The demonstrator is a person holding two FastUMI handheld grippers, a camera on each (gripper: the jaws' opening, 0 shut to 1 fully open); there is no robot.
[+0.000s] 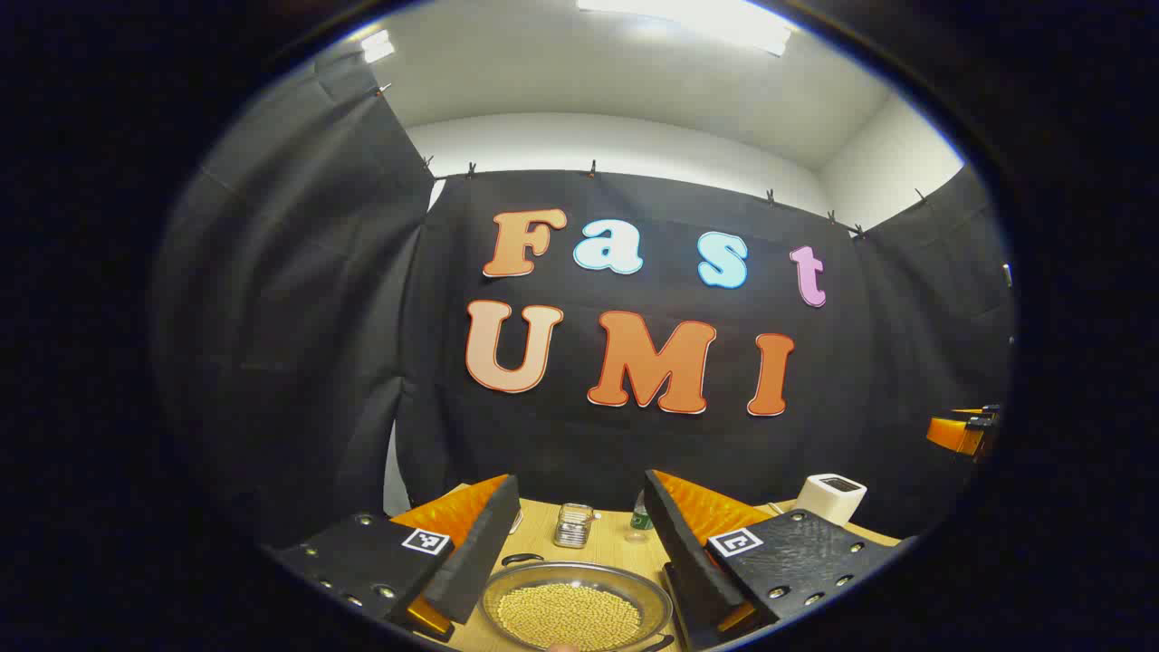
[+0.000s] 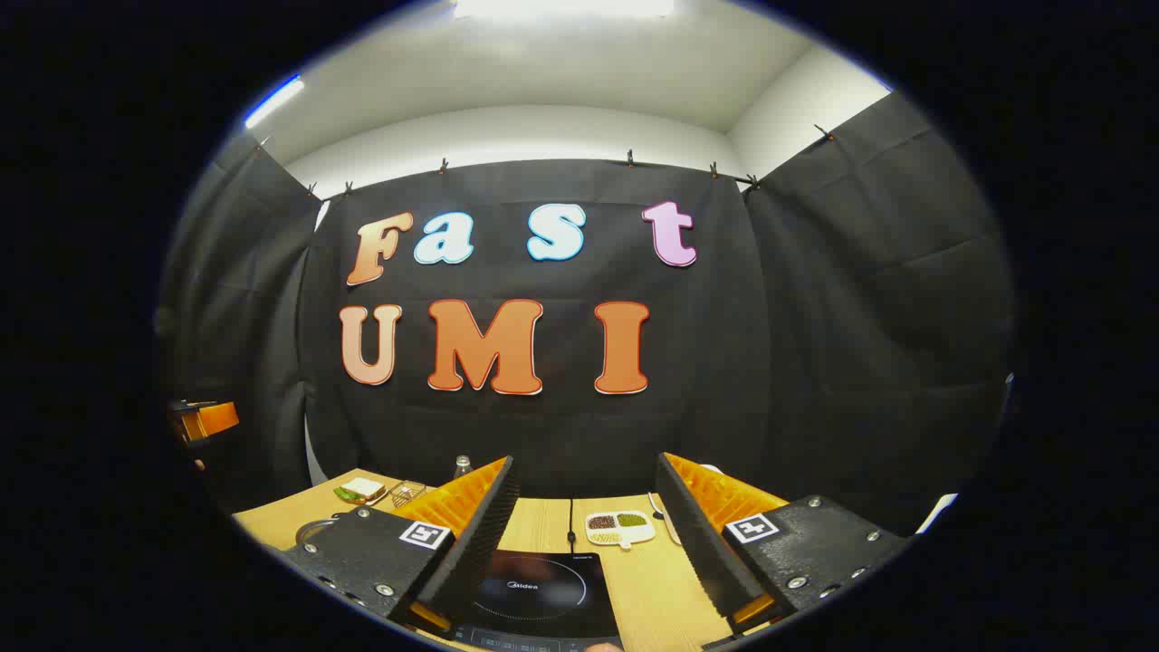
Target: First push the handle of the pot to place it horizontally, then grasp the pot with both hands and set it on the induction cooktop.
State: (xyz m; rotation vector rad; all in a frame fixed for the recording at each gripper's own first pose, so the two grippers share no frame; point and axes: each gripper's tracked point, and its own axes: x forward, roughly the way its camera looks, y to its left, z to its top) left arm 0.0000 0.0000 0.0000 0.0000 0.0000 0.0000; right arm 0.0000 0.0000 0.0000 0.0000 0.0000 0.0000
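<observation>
So both grippers are held up off the counter point(image 1: 543, 534) and neither has anything in it.

In the left gripper view, the left gripper point(image 1: 579, 552) has its fingers spread wide apart, touching nothing. The pot point(image 1: 577, 605) sits on the counter right below and between those fingers, slightly ahead of them. It's a shallow metal one full of small yellowish beans, with a dark loop of handle point(image 1: 522, 560) showing at its far left rim. Just past the pot, straight ahead, there's a small glass jar point(image 1: 573, 525), and a bottle point(image 1: 641, 518) next to it on the right. Further off to the right is a white boxy appliance point(image 1: 831, 496). At the far right edge the other gripper shows, well apart.

In the right gripper view, the right gripper point(image 2: 584, 552) is also wide open and empty. The induction cooktop point(image 2: 543, 598) lies flat on the counter directly under and between its fingers, bare on top. Ahead and a bit right is a small white divided dish point(image 2: 618, 527) with grains in it. Off to the left there's a sandwich point(image 2: 362, 490) and a small wire basket point(image 2: 407, 492).
</observation>
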